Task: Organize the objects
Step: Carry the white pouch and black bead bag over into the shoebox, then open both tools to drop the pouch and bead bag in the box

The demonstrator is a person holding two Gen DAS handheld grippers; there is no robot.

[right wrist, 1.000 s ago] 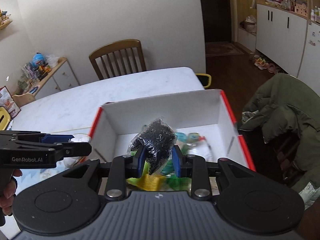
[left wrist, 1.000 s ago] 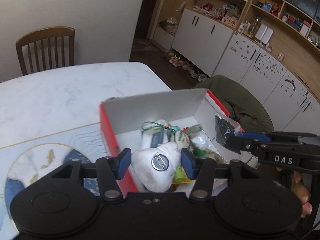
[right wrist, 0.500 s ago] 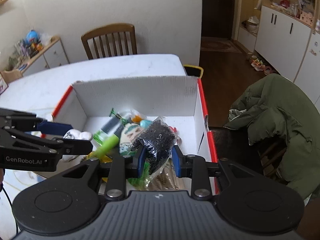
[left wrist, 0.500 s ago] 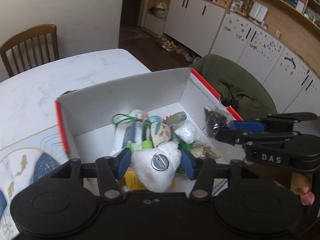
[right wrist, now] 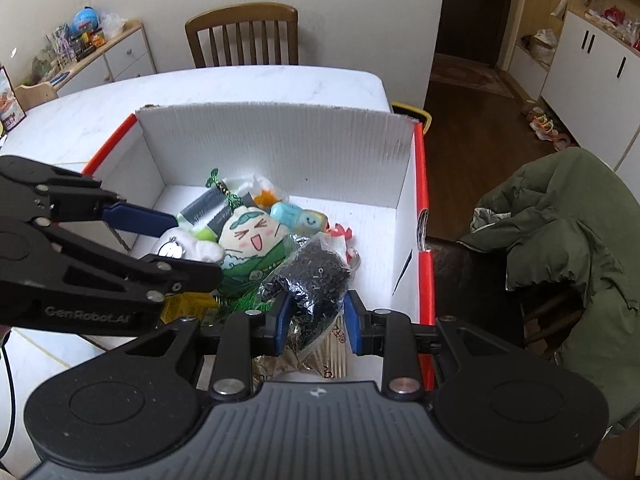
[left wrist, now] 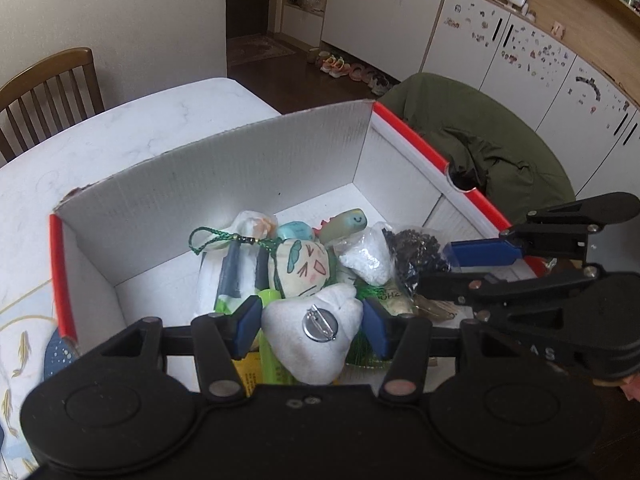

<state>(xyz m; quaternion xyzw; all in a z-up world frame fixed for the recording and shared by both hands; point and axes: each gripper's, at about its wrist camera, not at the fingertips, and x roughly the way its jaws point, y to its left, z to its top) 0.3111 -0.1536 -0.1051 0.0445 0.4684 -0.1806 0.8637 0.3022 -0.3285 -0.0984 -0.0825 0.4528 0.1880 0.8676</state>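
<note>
Left wrist view: left gripper point(left wrist: 312, 326) clamps a white plush brooch point(left wrist: 314, 330) above the cardboard box point(left wrist: 224, 180). Right gripper point(right wrist: 316, 318) clamps a bag of black beads point(right wrist: 318, 280).

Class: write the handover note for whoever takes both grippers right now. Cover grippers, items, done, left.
Left gripper: shut on the white plush, over the box.
Right gripper: shut on the black bead bag, over the box's right side.
In the box: face plush, white bead bag, green cord, other small items.
Done: both items brought over the box.
Left: probably lower and release each, one at a time.
</note>
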